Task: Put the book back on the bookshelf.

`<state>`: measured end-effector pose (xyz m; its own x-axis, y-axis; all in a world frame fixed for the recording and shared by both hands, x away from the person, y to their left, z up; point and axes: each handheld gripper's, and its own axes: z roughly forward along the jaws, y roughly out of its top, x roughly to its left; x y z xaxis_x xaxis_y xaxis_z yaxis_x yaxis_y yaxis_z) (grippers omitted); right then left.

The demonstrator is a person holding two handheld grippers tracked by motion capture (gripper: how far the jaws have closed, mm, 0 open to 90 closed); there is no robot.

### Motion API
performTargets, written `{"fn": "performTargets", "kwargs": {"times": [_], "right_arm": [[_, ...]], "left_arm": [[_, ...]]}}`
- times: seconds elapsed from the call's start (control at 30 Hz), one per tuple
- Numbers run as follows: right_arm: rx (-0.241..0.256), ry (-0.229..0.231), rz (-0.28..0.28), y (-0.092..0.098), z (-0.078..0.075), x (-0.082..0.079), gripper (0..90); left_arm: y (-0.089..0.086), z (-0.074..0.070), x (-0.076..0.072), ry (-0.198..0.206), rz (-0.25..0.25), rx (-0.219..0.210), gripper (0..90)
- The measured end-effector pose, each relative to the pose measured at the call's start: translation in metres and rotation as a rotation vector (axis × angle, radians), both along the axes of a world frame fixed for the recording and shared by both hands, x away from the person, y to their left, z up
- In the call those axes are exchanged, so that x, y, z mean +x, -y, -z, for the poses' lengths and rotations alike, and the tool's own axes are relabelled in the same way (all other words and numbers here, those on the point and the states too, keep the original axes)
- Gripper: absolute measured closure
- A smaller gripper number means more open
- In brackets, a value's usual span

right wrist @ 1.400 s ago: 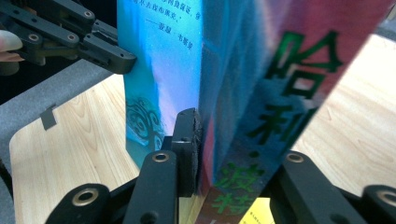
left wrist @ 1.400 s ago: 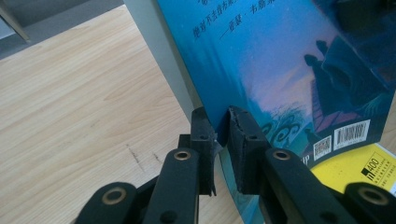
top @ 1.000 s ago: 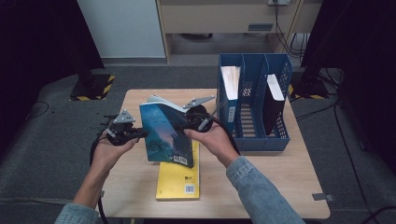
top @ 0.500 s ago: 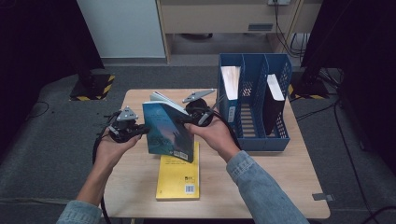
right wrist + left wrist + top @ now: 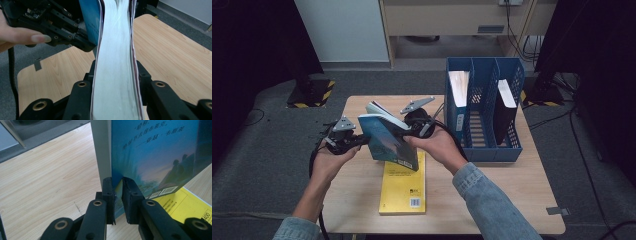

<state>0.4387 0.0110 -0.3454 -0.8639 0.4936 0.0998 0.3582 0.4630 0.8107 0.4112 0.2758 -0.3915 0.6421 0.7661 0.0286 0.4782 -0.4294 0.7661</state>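
Note:
A blue-covered book (image 5: 389, 142) is held upright in the air over the table's middle. My right gripper (image 5: 409, 131) is shut on its page block, and the pale pages (image 5: 115, 75) rise between the jaws. My left gripper (image 5: 357, 141) is shut on the lower corner of the blue cover (image 5: 155, 155), with its jaw tips (image 5: 117, 182) pinching the cover's edge. In the right gripper view the left gripper (image 5: 75, 37) shows at the far side of the cover. A yellow book (image 5: 404, 185) lies flat on the table below, its corner (image 5: 185, 205) showing under the blue cover.
A blue three-slot file rack (image 5: 484, 150) stands at the table's right; white papers (image 5: 458, 85) fill its left slot and a dark book (image 5: 504, 107) its right slot. The wooden table (image 5: 512, 200) has bare room at front right and left.
The blue book and both grippers have shifted only slightly, the book rising a little and tilting. Both grips have stayed the same.

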Motion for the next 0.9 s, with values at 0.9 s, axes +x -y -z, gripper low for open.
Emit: {"fn": "performTargets", "kwargs": {"times": [0.9], "right_arm": [[0.017, 0.014, 0.001, -0.0055, 0.0010, 0.0014, 69.7]], "left_arm": [[-0.0018, 0.0040, -0.0060, 0.016, -0.015, -0.020, 77.8]]}}
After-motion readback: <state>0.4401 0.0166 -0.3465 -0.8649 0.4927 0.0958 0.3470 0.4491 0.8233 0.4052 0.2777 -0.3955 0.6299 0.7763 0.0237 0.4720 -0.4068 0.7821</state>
